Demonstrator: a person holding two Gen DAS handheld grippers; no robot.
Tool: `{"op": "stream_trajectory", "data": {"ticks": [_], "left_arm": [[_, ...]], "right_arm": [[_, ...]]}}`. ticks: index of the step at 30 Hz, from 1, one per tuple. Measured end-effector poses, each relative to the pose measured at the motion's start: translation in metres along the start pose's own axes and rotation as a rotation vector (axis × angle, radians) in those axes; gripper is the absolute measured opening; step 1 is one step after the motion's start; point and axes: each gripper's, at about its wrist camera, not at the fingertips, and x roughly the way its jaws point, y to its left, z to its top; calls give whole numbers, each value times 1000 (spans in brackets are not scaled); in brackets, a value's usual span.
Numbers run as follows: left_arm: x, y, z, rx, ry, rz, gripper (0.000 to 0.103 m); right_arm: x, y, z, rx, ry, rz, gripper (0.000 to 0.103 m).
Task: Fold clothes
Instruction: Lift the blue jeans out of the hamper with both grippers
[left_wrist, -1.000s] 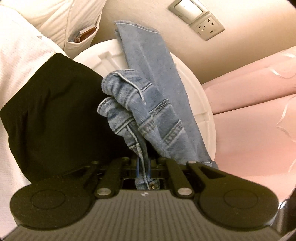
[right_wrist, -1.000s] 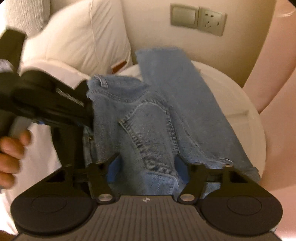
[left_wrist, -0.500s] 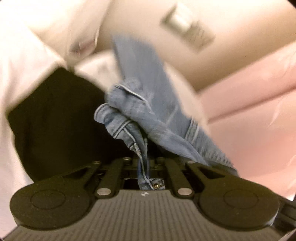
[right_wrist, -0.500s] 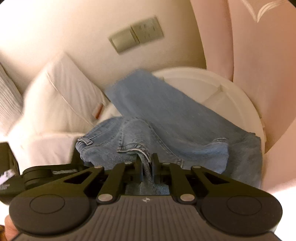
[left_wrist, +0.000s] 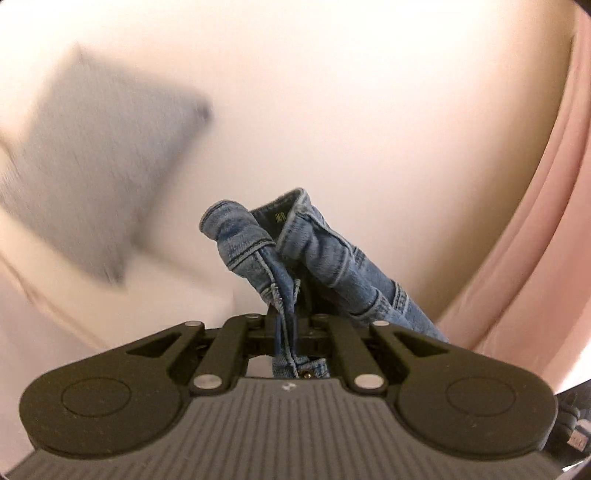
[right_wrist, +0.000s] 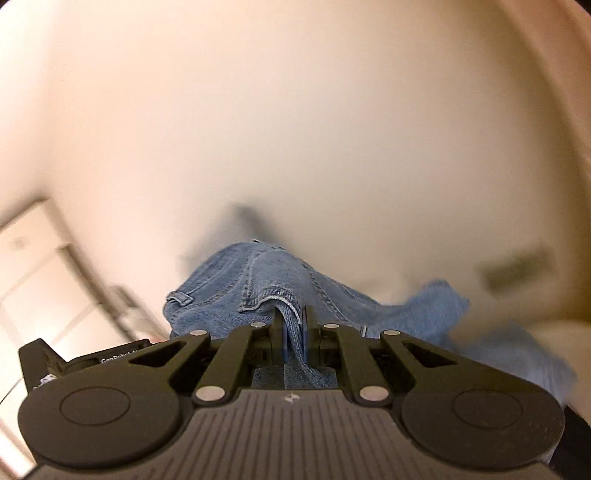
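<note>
The blue denim jeans (left_wrist: 314, 254) hang bunched from my left gripper (left_wrist: 287, 317), which is shut on a seam edge near the waistband. In the right wrist view the jeans (right_wrist: 258, 291) spread out ahead of my right gripper (right_wrist: 294, 325), which is shut on a fold of the denim. Both grippers point upward at a cream wall, and the jeans are lifted. The left gripper's body (right_wrist: 85, 362) shows at the lower left of the right wrist view, close beside the right one.
A blurred grey pillow (left_wrist: 96, 177) is at the left and a pink curtain (left_wrist: 535, 240) at the right in the left wrist view. A blurred white door frame (right_wrist: 44, 273) and a wall switch plate (right_wrist: 517, 266) show in the right wrist view.
Both grippers have swung upward with the jeans, so the white round table and the black garment have left view. The right gripper closed on the denim one second to half a second ago.
</note>
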Motion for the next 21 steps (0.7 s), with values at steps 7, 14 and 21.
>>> {"op": "stream_trajectory", "data": {"ticks": [7,14,21], "left_arm": [[-238,-7,86,162,-340,133,3],[-445,-30,96,278,-407,341,3],[-599,-50,116,286,-505,573,4]], "right_arm": [[-13,173,-20,-91,-83,403,8],[-49,324,-88,-91,-31,613,8],[-82,448,-120,-90,102,804,8]]}}
